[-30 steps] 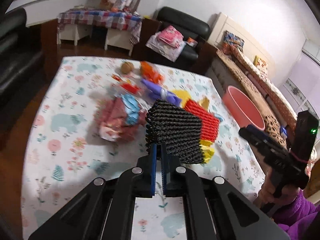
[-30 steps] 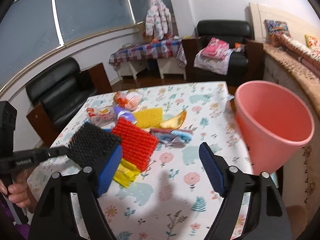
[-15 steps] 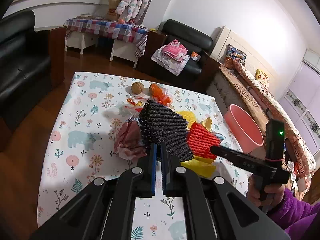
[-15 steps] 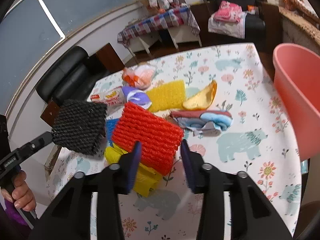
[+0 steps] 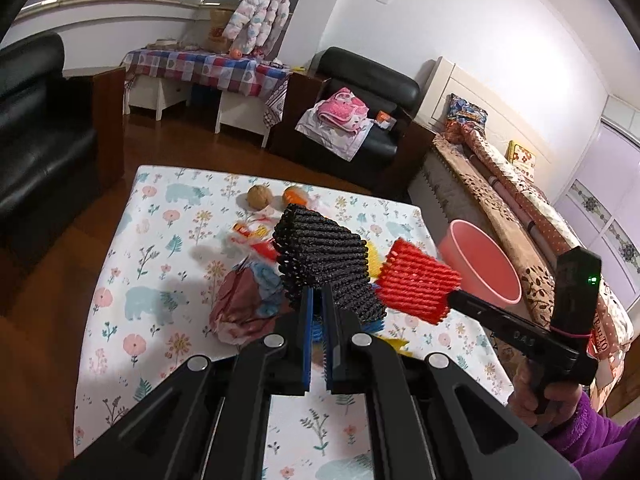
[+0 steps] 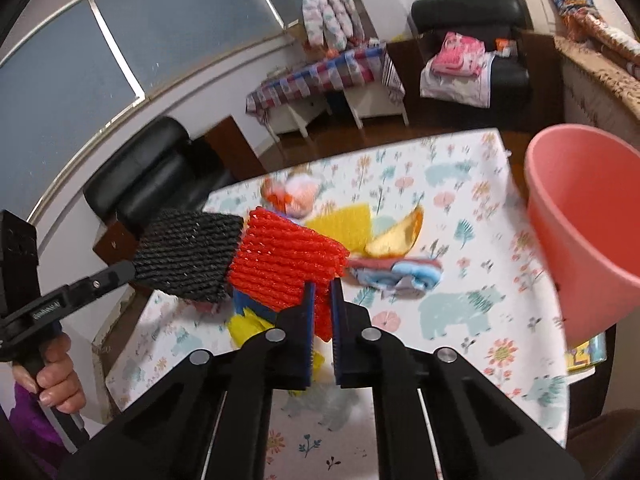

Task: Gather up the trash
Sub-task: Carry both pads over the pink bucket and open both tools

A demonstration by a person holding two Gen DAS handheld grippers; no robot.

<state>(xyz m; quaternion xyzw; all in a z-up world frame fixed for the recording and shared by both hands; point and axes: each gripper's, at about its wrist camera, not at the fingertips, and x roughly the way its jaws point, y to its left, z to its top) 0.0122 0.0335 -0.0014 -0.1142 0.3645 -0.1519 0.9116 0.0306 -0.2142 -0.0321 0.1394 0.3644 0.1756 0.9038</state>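
Holding a foam net in each claw, we had both pieces up off the bench (image 5: 160, 264) at this moment. Our left claw (image 5: 316, 304) was clamped on the black net (image 5: 324, 260), and our right claw (image 6: 322, 300) was clamped on the red net (image 6: 284, 268); each pinched only a lower corner, so most of each net stuck out free beyond the fingers. The pink bin (image 6: 580, 216) stood at the bench's right edge, near the red net and farther from the black one.

We judged the thin corner grip the main risk: the springy mesh could squeeze out of the pads on a quick swing, and a net would drop on the floor rather than in the bin. The two nets sat almost touching in the right view, so their ribs could snag and one might tug the other loose. The bin looked light and seemed to stand close to the edge; a knock from the right claw could tip it off.

Other trash lay on the bench: a yellow net (image 6: 344, 224), a peel (image 6: 400, 240), wrappers (image 5: 244, 308), a walnut (image 5: 259, 197). A low pass could scatter them.
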